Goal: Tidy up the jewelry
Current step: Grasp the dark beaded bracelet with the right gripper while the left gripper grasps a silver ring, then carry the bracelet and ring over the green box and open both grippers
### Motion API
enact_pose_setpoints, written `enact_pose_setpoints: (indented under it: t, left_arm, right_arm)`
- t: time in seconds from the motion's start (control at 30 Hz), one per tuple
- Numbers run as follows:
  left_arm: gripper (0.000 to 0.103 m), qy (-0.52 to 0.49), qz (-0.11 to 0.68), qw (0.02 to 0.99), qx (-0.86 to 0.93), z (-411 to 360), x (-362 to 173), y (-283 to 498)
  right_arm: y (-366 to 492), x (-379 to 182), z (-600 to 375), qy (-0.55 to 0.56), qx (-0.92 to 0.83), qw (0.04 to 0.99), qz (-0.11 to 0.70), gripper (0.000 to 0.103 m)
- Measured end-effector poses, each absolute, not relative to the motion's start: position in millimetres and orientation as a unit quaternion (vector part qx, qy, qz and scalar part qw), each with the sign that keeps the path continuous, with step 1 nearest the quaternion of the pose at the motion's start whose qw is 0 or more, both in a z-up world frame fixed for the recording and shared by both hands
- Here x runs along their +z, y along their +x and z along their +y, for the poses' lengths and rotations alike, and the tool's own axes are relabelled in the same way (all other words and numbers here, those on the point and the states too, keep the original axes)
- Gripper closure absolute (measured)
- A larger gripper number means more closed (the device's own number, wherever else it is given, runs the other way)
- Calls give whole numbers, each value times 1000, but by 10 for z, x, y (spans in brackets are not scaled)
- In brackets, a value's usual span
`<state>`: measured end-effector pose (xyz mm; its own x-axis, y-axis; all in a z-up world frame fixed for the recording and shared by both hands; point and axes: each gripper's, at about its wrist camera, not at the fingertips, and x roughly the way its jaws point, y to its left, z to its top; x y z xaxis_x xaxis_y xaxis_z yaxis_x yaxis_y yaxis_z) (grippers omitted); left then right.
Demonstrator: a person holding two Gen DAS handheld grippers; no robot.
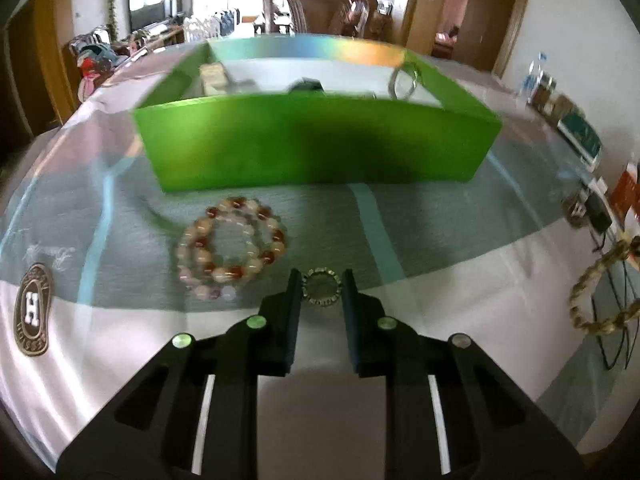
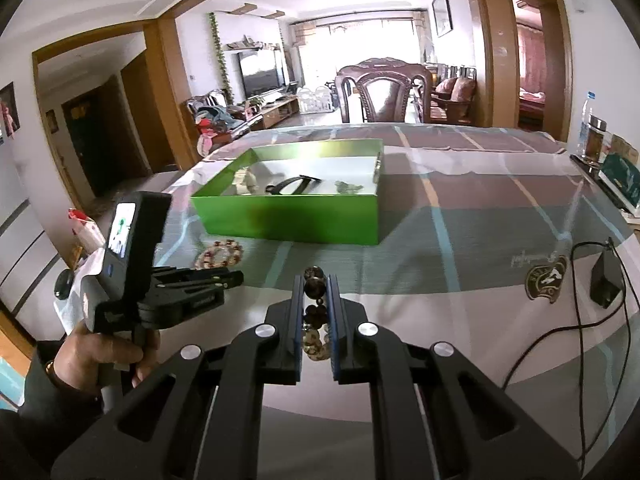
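My left gripper (image 1: 322, 280) is shut on a small round metal ring (image 1: 322, 289) just above the tablecloth. A red and cream beaded bracelet (image 1: 232, 249) lies on the cloth to its left, also in the right wrist view (image 2: 219, 255). The green box (image 1: 316, 142) stands behind, holding a silver bangle (image 1: 403, 80) and other small pieces. My right gripper (image 2: 314, 280) is shut on a dark brown beaded bracelet (image 2: 314, 286) that hangs between its fingers, in front of the green box (image 2: 292, 216). The left gripper (image 2: 192, 284) shows at the left of that view.
A black device with a cable (image 2: 604, 280) lies on the table's right side. Bottles and boxes (image 2: 612, 160) line the far right edge. A straw-coloured bracelet (image 1: 600, 288) is at the right of the left wrist view. A wooden chair (image 2: 384, 94) stands behind the table.
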<state>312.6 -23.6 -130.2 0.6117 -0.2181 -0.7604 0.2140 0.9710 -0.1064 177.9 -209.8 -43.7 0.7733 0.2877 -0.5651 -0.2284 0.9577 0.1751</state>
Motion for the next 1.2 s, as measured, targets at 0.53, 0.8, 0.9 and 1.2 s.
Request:
enact_pose_setpoints:
  t: [0.53,0.8,0.9,1.2]
  left_arm:
    - [83,-26,277,954,-113,417,-179,1744]
    - [83,-28,284,952,-113,441,-246,1686]
    - [83,-27,283,952,-114,435,-250,1681]
    - [83,-23,287,951,-116,405,-278,1677]
  right_arm:
    - [1547,-186,-1845,43,177,946,268,92]
    - [1523,-213,-1802,40,176,945,272,92]
    - [1498,-213,-1805,40,174,945,273,92]
    - [1474,-220,-1823,42,171,945,274,92]
